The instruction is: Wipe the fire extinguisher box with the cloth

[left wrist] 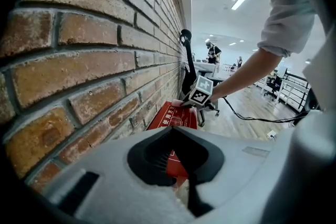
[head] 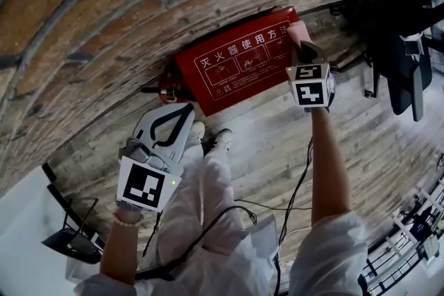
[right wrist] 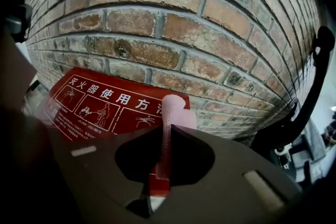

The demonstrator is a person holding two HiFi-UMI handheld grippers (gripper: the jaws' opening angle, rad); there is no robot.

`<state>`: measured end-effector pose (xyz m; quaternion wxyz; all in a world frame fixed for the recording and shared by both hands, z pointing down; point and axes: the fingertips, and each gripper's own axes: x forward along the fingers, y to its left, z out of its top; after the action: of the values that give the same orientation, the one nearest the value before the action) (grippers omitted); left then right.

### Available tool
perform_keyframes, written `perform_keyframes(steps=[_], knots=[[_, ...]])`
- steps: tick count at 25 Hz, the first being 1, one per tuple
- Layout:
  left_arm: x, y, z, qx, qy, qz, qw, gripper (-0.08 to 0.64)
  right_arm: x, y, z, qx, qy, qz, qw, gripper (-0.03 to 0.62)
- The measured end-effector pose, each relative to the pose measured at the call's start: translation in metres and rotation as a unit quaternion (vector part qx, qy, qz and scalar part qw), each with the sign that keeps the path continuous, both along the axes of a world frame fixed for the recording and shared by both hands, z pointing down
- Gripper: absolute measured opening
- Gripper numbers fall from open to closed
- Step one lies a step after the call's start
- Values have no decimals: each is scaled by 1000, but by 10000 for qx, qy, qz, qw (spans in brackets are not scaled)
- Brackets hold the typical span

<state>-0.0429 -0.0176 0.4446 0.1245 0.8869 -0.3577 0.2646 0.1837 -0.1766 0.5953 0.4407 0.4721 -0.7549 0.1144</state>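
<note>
left gripper low, jaws together, empty | right gripper jaws clamped on pink cloth | cloth pressed on right end of red box, on floor against brick wall

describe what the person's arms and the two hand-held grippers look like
The left hand-held gripper is light grey with a black-lined opening between its jaws. The right hand-held gripper looks dark. Each carries a cube of black-and-white square markers, and black cables trail from them. The person wears short white sleeves and a beaded bracelet.
</note>
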Motion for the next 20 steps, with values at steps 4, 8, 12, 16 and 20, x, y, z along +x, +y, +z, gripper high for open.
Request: perform_keyframes(steps=[4,8,12,16,20], knots=[[1,0,-1,9,14,29,10000,-2,-12,9,4,-58,-145,-13,9999,26],[1,0,0,21,27,41,10000,-2,-25,16,6,-77,-239,-109,9996,26],[0,1,0,14,49,39,10000,-2,-41,24,4,-93,-403,-173,9990,26],[-2,2,1,17,64,16,10000,-2,-59,33,1,-100,-553,-294,9980,26],[-3,3,0,10,74,7,10000,-2,-77,42,-1,-123,-697,-392,9967,26]])
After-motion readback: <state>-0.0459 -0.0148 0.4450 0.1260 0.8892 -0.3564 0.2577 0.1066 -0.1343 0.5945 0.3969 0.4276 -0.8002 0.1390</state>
